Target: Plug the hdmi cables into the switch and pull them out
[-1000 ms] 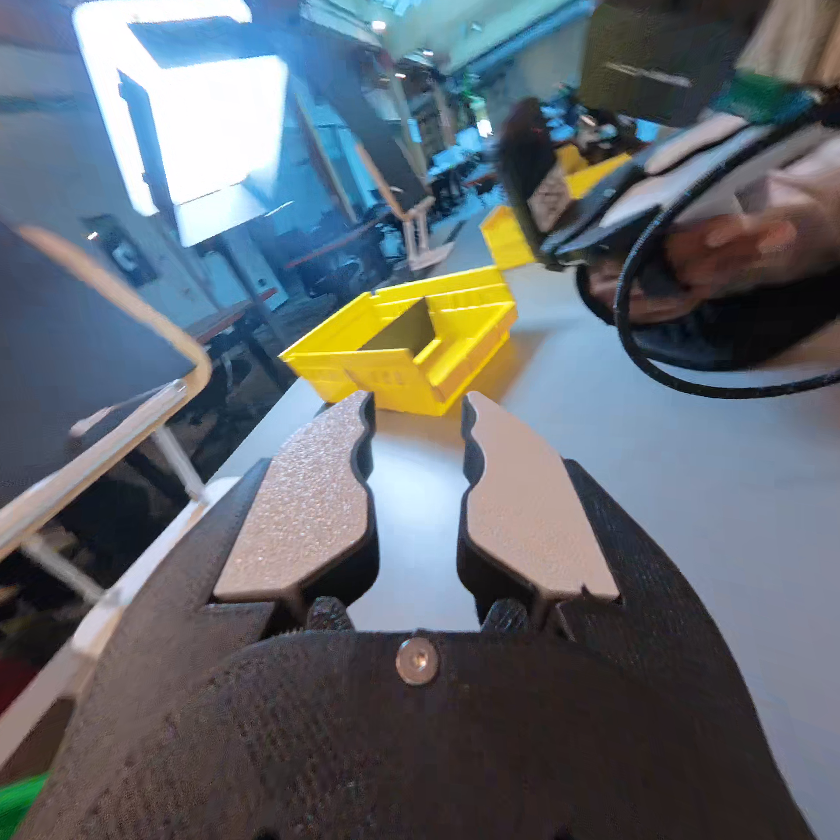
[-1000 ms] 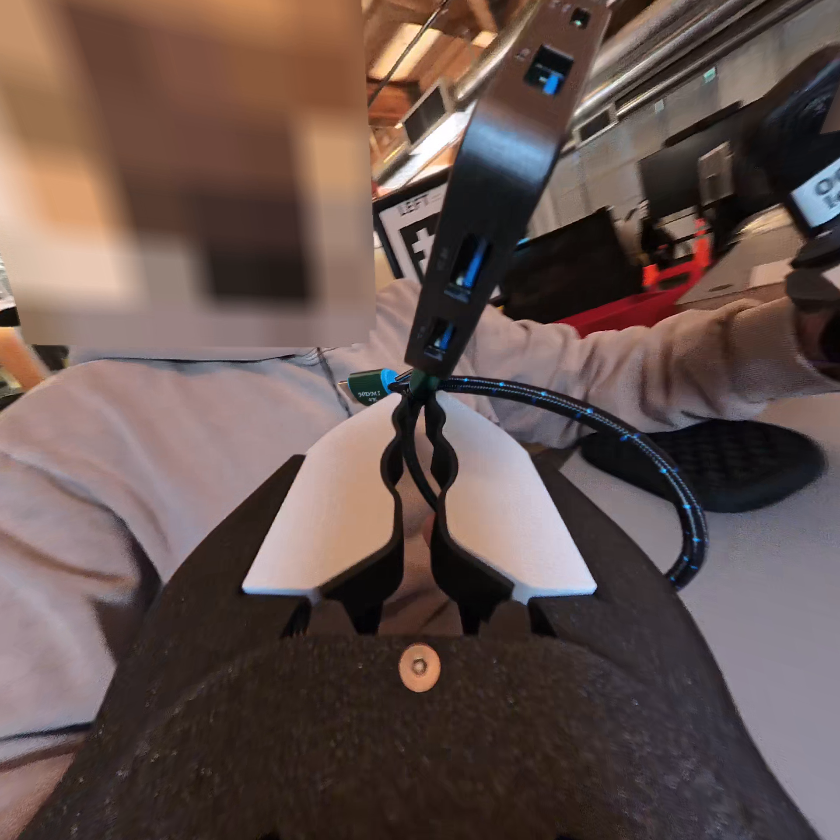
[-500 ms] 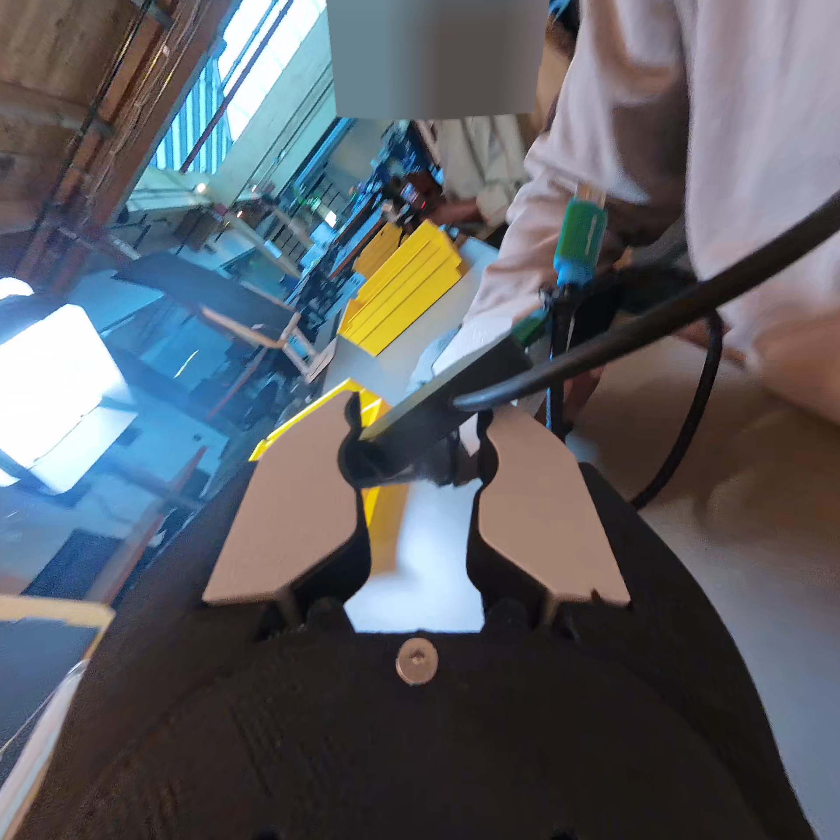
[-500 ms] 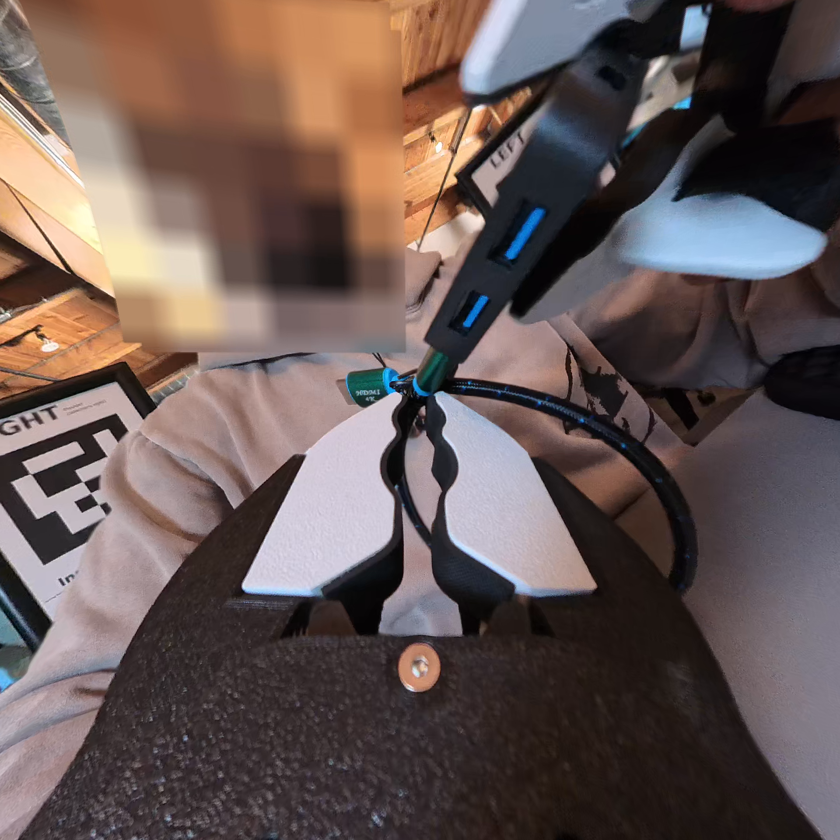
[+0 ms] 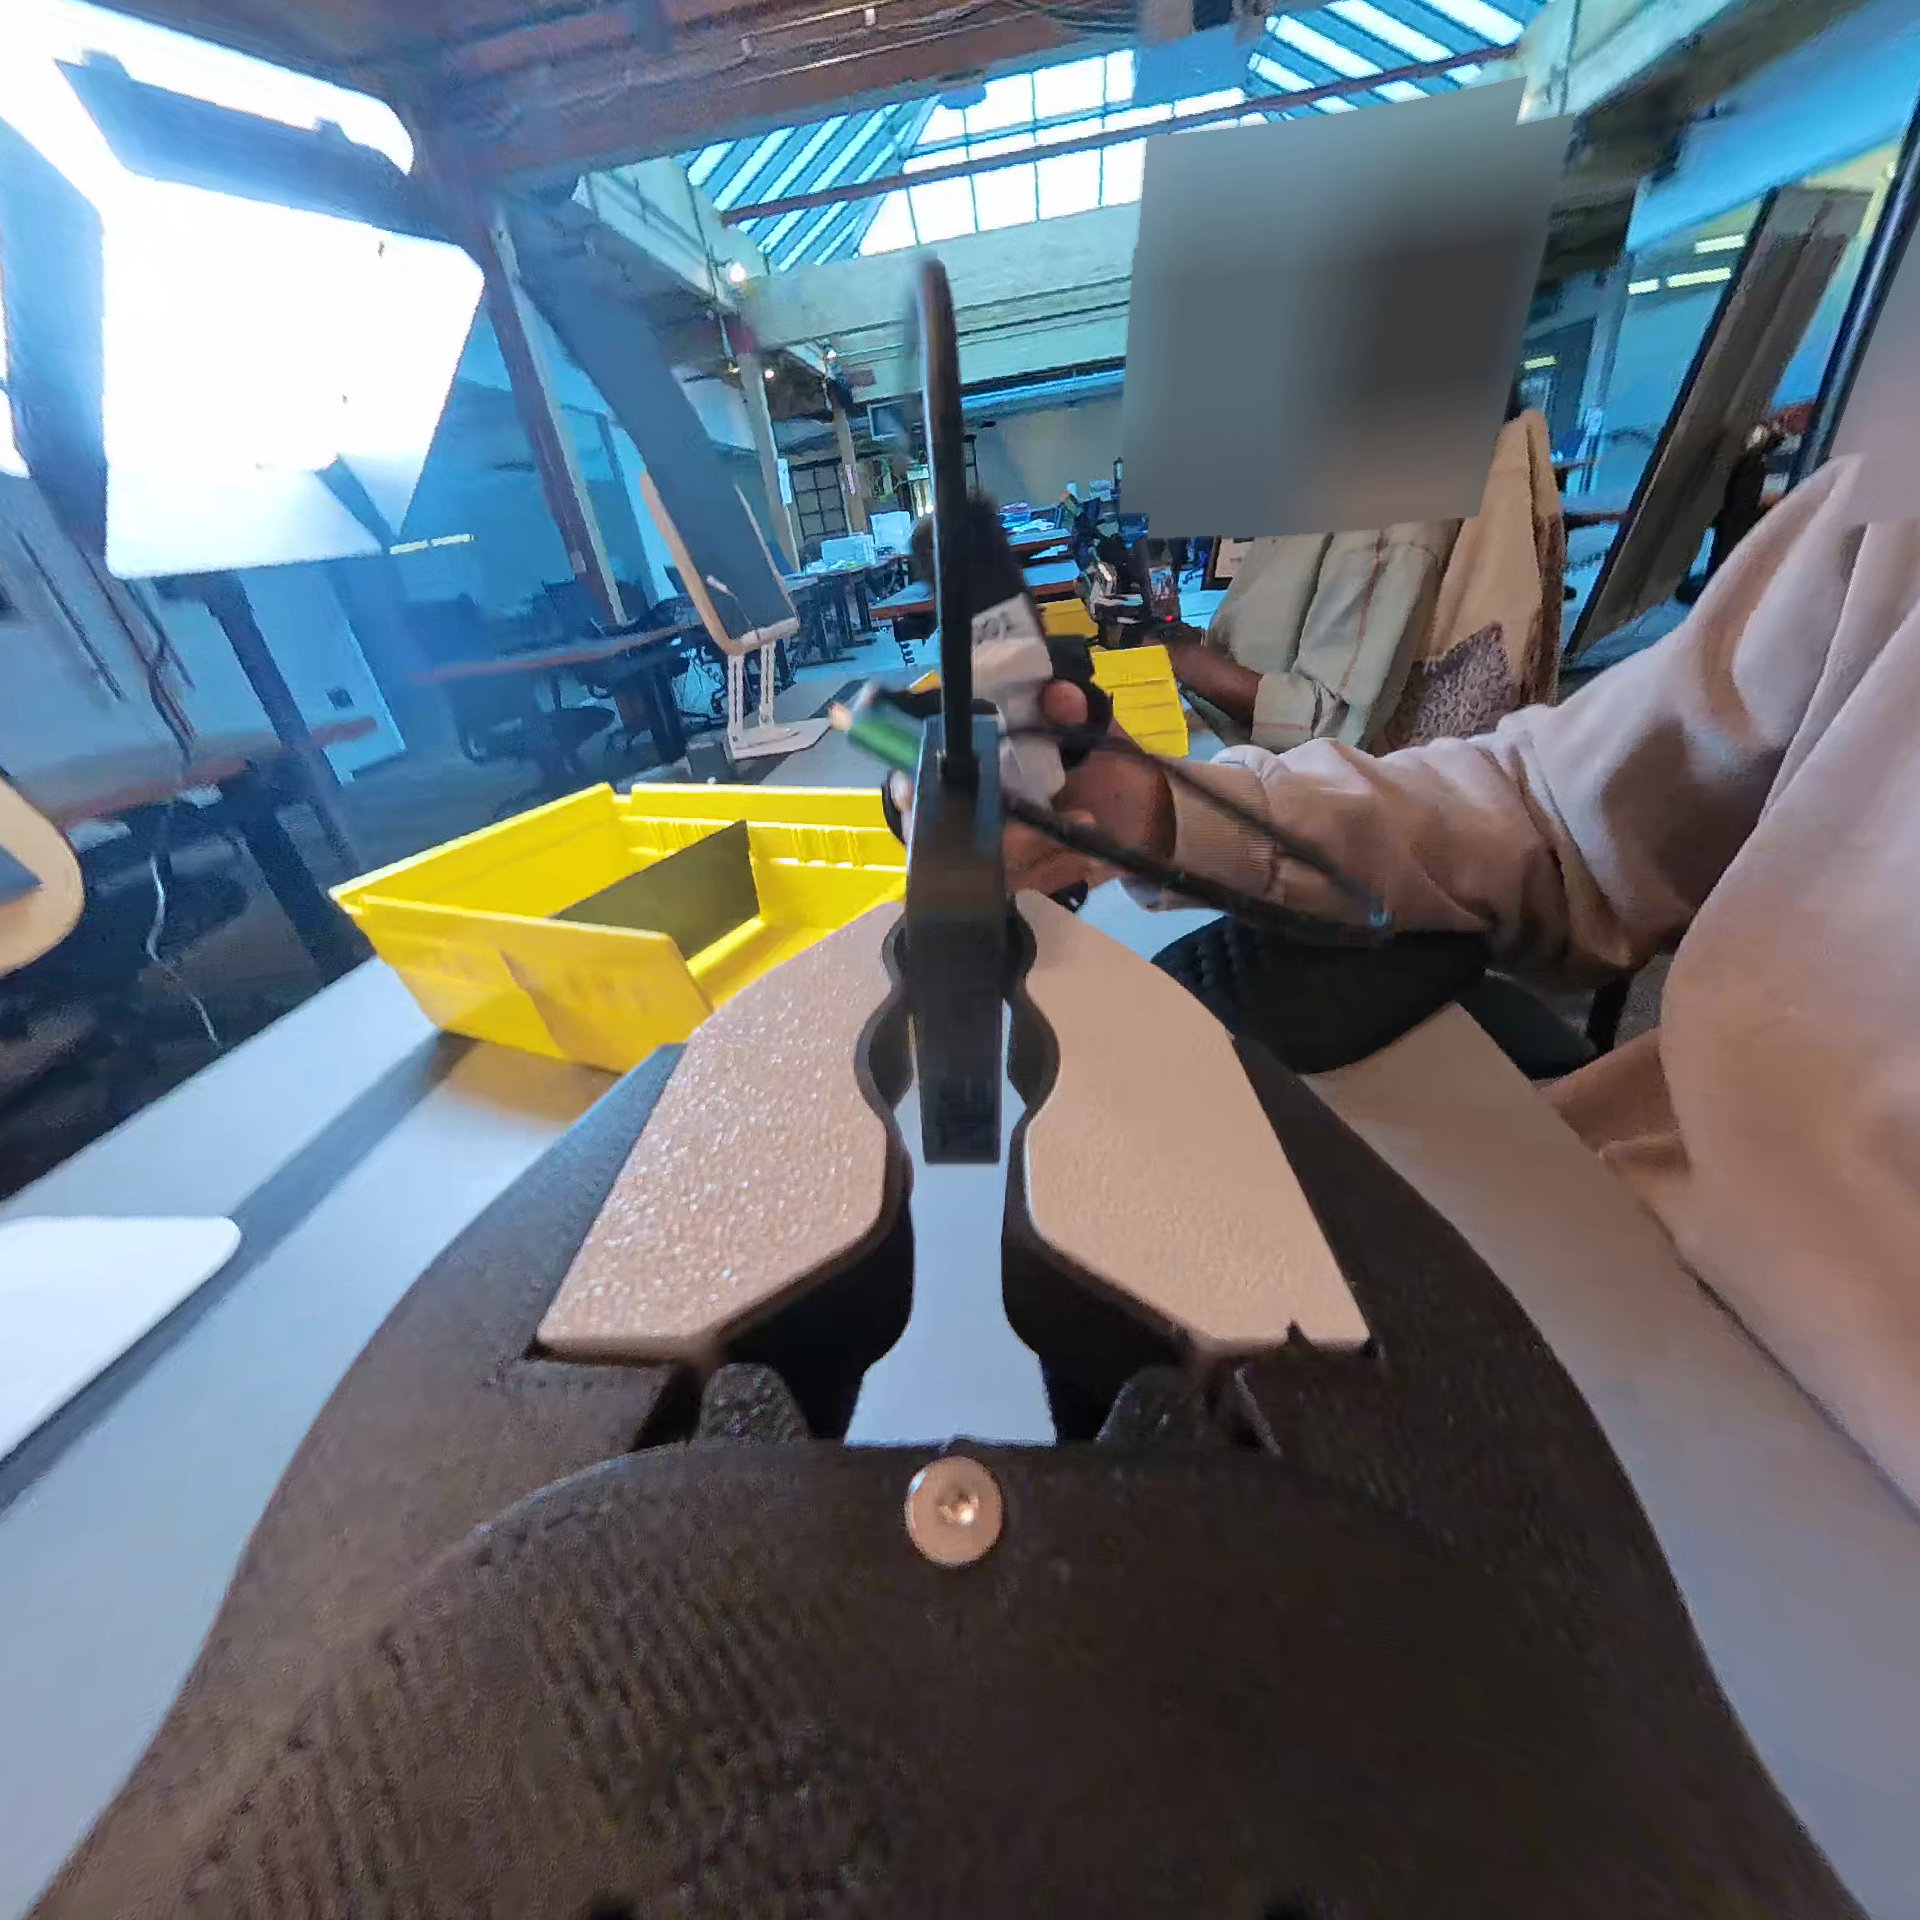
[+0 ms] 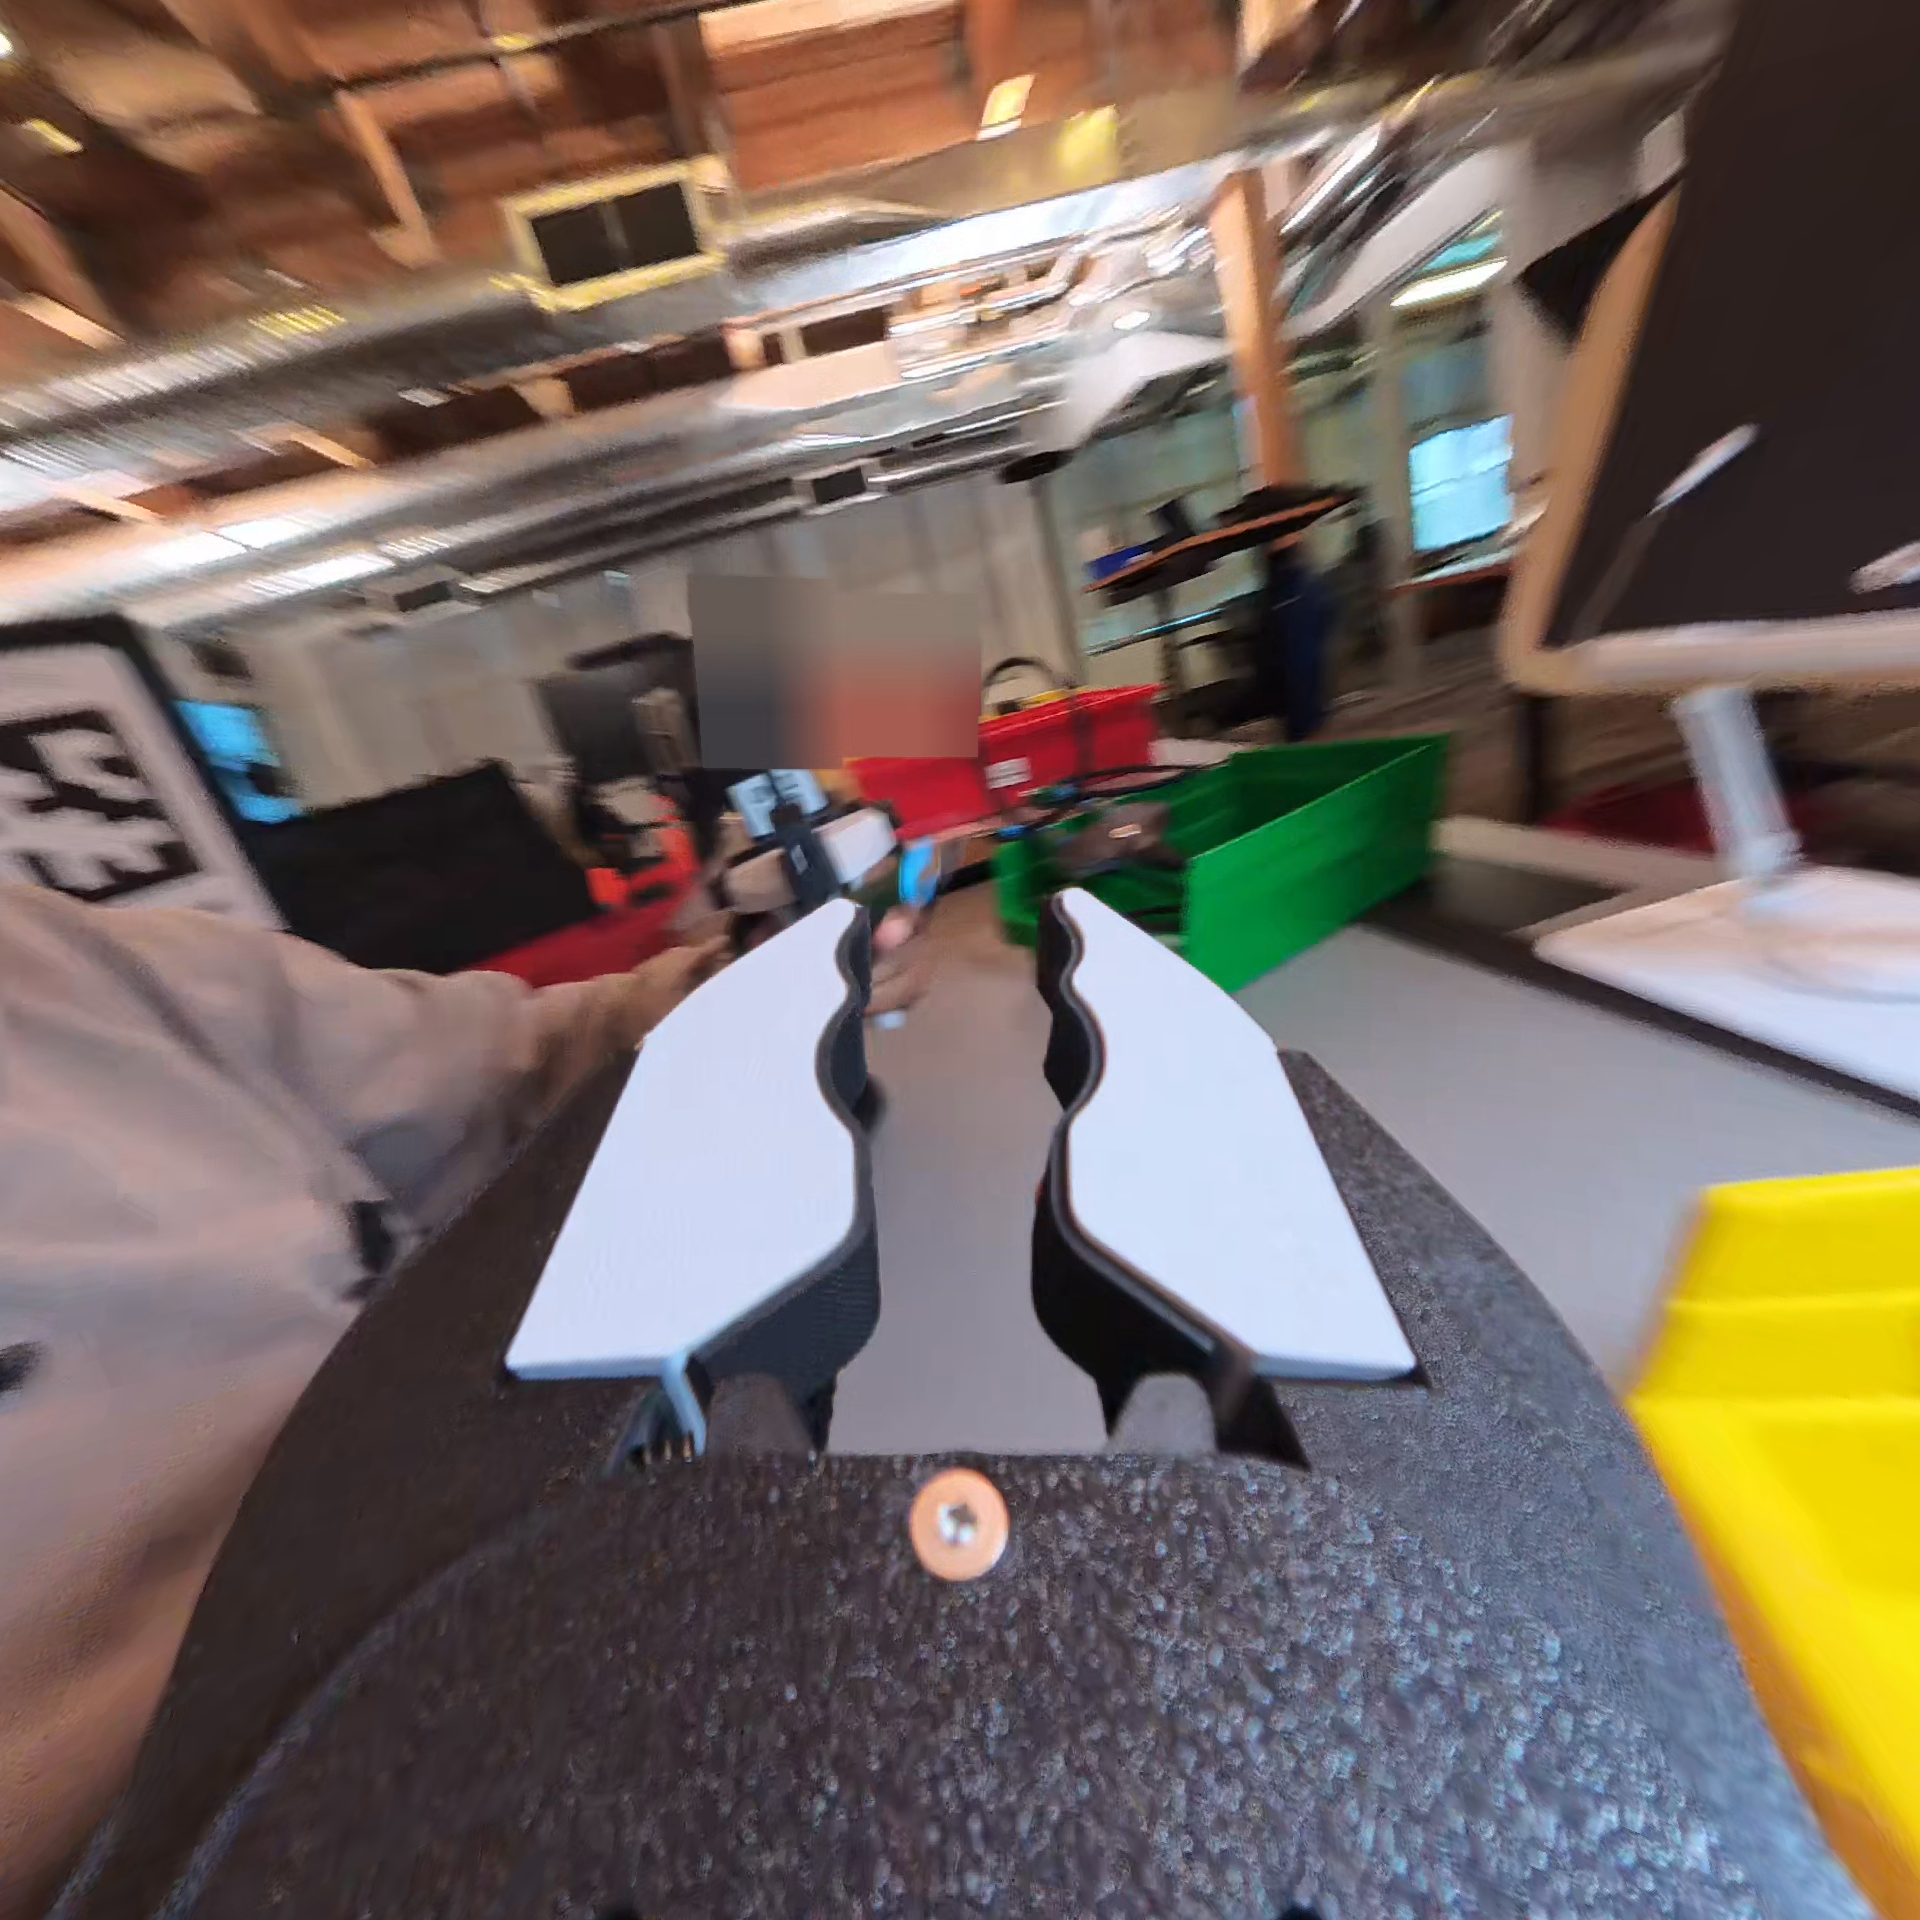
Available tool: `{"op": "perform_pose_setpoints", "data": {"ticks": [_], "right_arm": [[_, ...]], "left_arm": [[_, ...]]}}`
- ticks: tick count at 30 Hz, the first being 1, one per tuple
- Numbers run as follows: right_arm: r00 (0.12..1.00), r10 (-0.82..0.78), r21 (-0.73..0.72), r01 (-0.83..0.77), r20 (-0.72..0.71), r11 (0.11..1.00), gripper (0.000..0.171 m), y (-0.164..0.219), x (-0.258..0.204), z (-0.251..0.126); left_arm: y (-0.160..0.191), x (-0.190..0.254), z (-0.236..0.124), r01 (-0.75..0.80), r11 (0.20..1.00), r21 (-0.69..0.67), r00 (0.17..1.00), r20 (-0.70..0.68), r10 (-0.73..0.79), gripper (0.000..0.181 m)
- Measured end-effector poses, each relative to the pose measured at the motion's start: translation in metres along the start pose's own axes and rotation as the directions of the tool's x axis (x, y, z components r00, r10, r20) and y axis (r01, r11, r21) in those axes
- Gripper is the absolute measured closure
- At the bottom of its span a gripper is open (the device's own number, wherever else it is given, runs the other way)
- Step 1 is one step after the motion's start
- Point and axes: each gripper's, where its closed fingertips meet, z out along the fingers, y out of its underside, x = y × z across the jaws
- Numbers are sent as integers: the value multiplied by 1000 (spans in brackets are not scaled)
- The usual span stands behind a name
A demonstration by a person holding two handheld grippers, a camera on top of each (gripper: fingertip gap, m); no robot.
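Gripping the black switch (image 5: 954,956) edge-on above the worktop (image 5: 312,1122), your left tool (image 5: 951,935) is clamping it; only the right view is showing your right tool (image 6: 951,914) gaping, empty.

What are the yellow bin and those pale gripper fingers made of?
Yellow bin: likely moulded plastic, smooth and slightly glossy, with ribbed walls. Left gripper fingers: probably printed plastic, matte pale faces with a grainy, pebbled texture over black backing.
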Motion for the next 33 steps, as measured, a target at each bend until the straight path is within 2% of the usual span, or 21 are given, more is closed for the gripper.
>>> {"op": "perform_pose_setpoints", "data": {"ticks": [2, 4, 7, 9, 11, 14, 17, 22, 24, 26, 29, 33], "right_arm": [[983, -147, -27, 145, -111, 989, 140, -10, 8, -14], [952, -268, -110, 253, -149, 961, 140, -9, 6, -20], [918, -393, -324, 355, -59, 877, 141, 20, -11, -10], [899, -436, -477, 401, 41, 782, 141, 58, -21, 3], [890, -437, -560, 429, 128, 709, 140, 92, -33, 18], [847, -518, -579, 485, 123, 656, 133, 113, -38, 47], [785, -612, -575, 546, 96, 610, 131, 114, -36, 66], [723, -672, -536, 635, 161, 555, 141, 117, -49, 76], [700, -692, -541, 656, 176, 526, 138, 117, -52, 79], [708, -678, -528, 659, 198, 535, 134, 111, -58, 81], [762, -607, -497, 626, 225, 601, 135, 91, -68, 89], [751, -591, -467, 652, 294, 597, 143, 63, -77, 104]], "left_arm": [[9, -1, -1, 48, 999, -21, 999, 23, -48, 167], [19, 0, 0, 55, 996, -71, 998, 48, -51, 167], [28, 3, 3, 56, 992, -117, 997, 67, -49, 168], [26, 7, 5, 30, 992, -119, 998, 66, -23, 168], [22, 10, 8, -10, 993, -121, 998, 68, 18, 168], [16, 17, 11, -56, 992, -113, 997, 55, 62, 168], [10, 28, 14, -96, 992, -85, 995, 24, 99, 167], [-2, 36, 11, -142, 989, -25, 990, 5, 143, 167], [-5, 39, 11, -165, 986, -12, 986, 0, 165, 167], [-12, 46, 13, -191, 982, 12, 982, -14, 191, 167], [-33, 50, 16, -263, 964, 47, 964, -22, 264, 167], [-68, 50, 23, -353, 930, 101, 933, -36, 358, 167]]}}
